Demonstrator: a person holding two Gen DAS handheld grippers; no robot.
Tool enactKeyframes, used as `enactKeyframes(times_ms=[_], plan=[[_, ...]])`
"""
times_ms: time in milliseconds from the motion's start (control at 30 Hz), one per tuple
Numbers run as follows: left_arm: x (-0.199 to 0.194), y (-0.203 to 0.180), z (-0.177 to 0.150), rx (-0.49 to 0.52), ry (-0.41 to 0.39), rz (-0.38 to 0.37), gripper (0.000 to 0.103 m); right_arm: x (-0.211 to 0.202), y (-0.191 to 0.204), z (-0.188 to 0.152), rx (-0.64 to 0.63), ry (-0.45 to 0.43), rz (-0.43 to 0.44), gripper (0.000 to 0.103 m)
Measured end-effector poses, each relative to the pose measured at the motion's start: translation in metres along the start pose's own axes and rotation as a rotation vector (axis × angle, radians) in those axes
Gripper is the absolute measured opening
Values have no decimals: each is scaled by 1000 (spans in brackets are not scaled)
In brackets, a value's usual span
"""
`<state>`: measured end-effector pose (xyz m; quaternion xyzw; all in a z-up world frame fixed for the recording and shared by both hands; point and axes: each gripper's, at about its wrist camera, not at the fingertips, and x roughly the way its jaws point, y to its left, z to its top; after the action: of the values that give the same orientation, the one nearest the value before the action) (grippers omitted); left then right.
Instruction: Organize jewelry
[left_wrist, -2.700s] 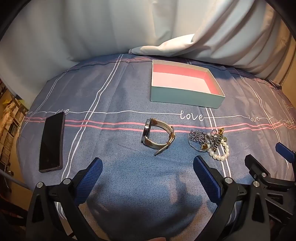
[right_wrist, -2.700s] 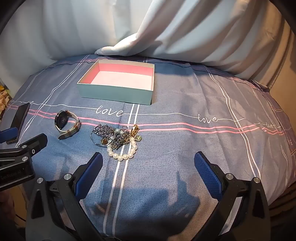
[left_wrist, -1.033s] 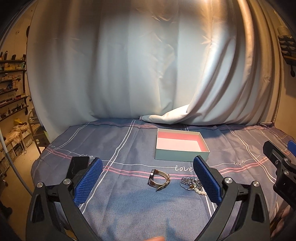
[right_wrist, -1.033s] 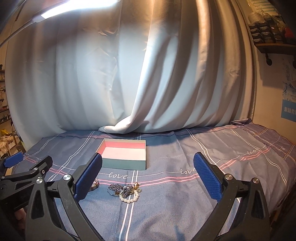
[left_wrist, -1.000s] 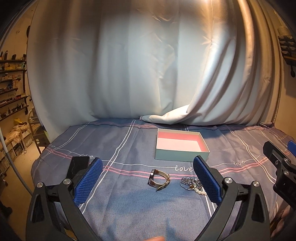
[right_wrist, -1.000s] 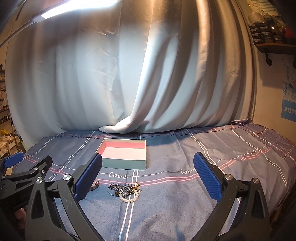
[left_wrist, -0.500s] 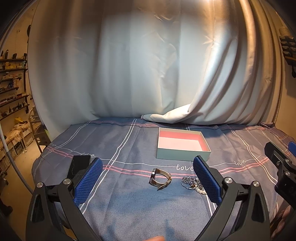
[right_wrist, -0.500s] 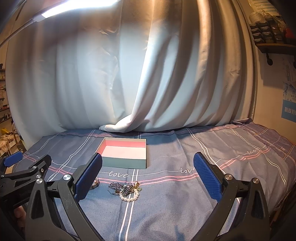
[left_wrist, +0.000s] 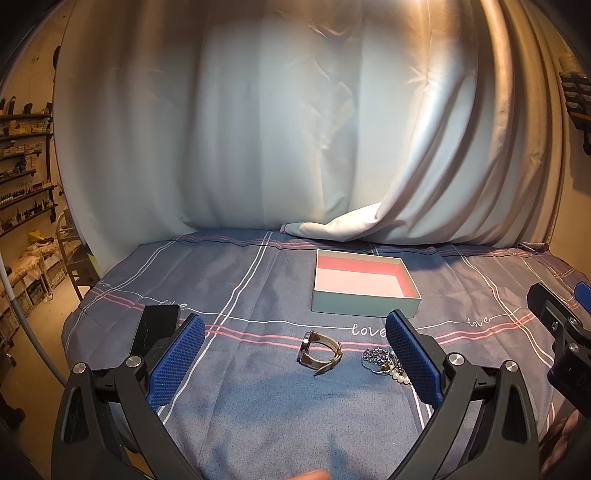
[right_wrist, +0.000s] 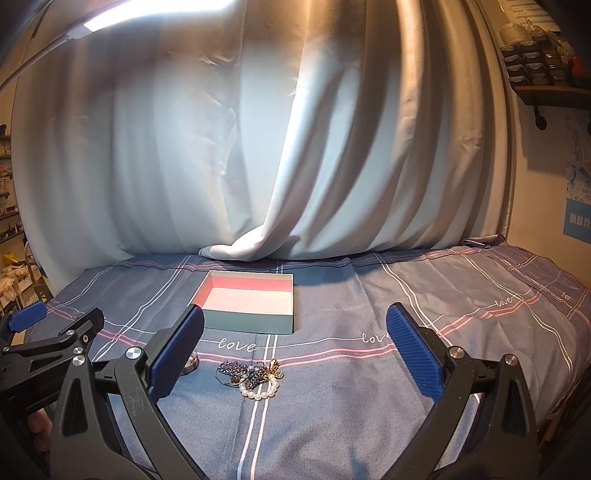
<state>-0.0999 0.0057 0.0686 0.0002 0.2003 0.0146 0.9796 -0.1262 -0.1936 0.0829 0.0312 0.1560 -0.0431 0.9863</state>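
Observation:
An open teal box (left_wrist: 364, 307) with a pink inside stands on the blue cloth; it also shows in the right wrist view (right_wrist: 248, 320). A beige-strap watch (left_wrist: 318, 352) lies in front of it. A tangle of chains and a pearl bracelet (right_wrist: 253, 378) lies to the watch's right, also in the left wrist view (left_wrist: 380, 360). My left gripper (left_wrist: 295, 363) is open and empty, held back above the near cloth. My right gripper (right_wrist: 295, 363) is open and empty, to the right of the jewelry.
A black phone (left_wrist: 155, 330) lies at the left on the cloth-covered table (right_wrist: 424, 295). A pale curtain (left_wrist: 295, 147) hangs behind, its hem resting on the cloth. Shelves stand at far left and upper right. A lamp bar (right_wrist: 147, 13) is overhead.
Both grippers pulled back and tilted up from a close downward look at the jewelry to a level, farther view. In the last second they tilted slightly down and drew a little nearer. Nothing was grasped.

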Motion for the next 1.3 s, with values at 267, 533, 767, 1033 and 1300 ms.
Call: enactKeyframes(times_ms=[267,533,767,1033,1300], plan=[[1,1,0,-5,4,0,97,1,2,0,-3,4,0,97],[3,1,0,-9,12,-1,97,5,4,1,-8,15,0,97],[45,5,-10,3,214,1,97,47,6,-7,-45,196,-5,97],[144,9,-41,30,560,-40,97,133,2,-36,-101,457,30,97],[221,-22,-57,160,647,-36,97,197,1,-67,-134,597,56,97]])
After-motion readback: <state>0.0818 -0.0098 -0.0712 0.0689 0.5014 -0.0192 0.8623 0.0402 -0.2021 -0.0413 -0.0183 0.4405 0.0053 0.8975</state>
